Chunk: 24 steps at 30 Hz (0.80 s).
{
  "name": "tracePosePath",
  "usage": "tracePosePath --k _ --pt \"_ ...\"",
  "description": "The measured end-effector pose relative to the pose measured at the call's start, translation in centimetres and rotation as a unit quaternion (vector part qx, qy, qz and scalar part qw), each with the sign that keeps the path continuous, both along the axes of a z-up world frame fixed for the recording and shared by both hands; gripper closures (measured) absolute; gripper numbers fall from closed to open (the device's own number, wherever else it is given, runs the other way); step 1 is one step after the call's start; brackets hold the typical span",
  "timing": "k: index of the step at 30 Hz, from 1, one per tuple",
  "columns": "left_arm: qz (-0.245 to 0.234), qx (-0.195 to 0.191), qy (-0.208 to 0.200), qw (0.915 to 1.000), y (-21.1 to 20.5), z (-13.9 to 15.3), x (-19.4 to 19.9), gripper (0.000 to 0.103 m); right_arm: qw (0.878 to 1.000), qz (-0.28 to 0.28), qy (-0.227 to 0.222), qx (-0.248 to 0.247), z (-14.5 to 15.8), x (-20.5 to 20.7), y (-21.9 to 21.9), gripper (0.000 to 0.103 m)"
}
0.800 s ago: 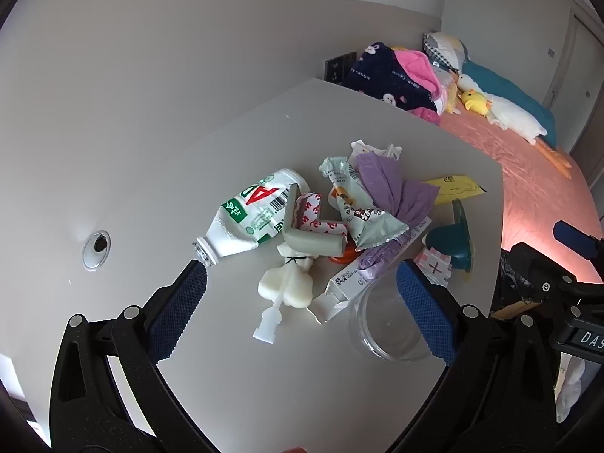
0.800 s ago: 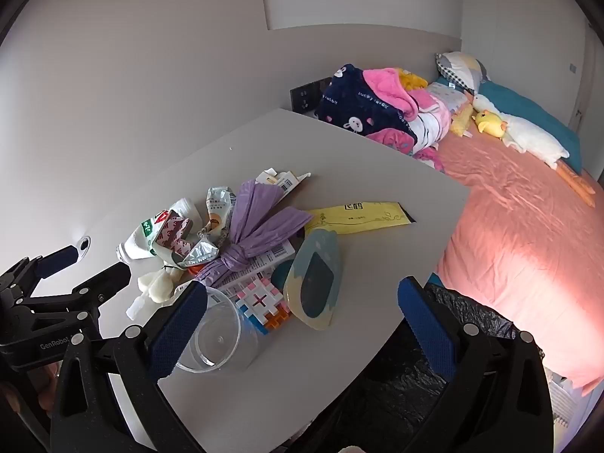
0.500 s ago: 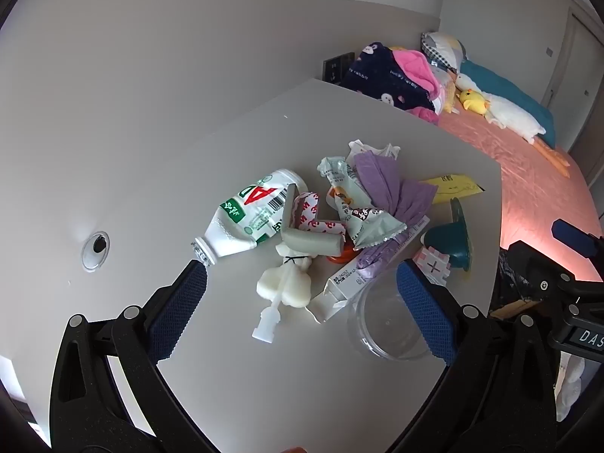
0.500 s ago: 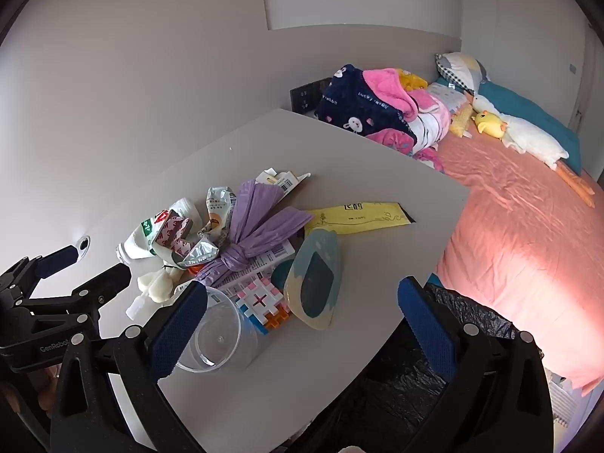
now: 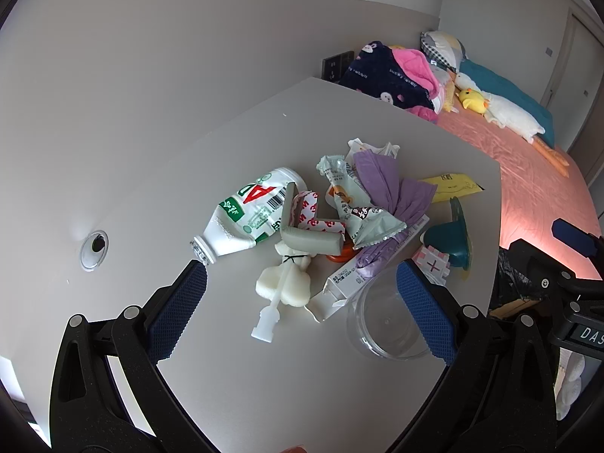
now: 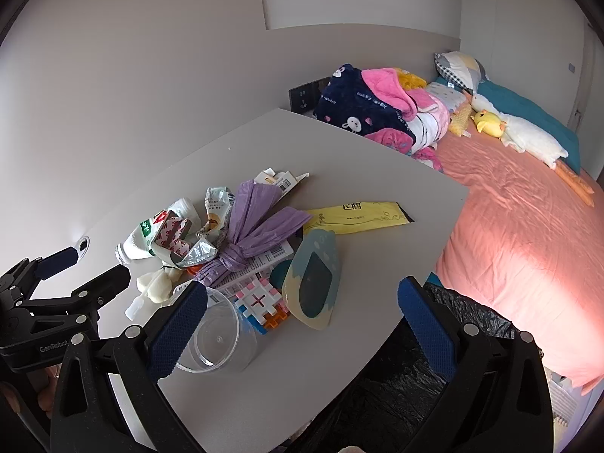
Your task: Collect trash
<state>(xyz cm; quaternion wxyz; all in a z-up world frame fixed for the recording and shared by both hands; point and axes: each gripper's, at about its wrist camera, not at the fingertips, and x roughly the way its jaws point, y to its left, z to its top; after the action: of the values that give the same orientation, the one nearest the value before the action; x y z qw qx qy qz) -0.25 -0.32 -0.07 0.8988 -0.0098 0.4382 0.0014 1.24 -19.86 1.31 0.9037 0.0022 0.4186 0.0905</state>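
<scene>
A heap of trash lies on the white table (image 5: 264, 377): a crushed white AD bottle (image 5: 249, 215), a knotted purple bag (image 5: 392, 196), a white foam piece with a nozzle (image 5: 283, 287), a flattened carton (image 5: 343, 283), a clear plastic cup (image 5: 385, 321) and a yellow wrapper (image 6: 358, 217). My left gripper (image 5: 298, 313) hovers open above the foam piece and cup, nothing between its fingers. My right gripper (image 6: 302, 324) is open over the cup (image 6: 215, 339), the block toy (image 6: 260, 305) and the table's near corner.
A black trash bag (image 6: 415, 385) hangs open below the table's right edge. A teal-and-cream lid (image 6: 313, 279) leans by the block toy. A cable hole (image 5: 93, 251) sits in the table at left. A pink bed (image 6: 528, 226) with blankets and plush toys lies beyond.
</scene>
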Motion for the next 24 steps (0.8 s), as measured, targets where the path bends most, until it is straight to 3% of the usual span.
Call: tracePosePath --k 24 --pt "-0.005 -0.001 0.002 1.0 -0.08 0.03 -0.03 0.006 1.0 0.002 0.003 0.001 0.0 0.04 -0.04 0.003"
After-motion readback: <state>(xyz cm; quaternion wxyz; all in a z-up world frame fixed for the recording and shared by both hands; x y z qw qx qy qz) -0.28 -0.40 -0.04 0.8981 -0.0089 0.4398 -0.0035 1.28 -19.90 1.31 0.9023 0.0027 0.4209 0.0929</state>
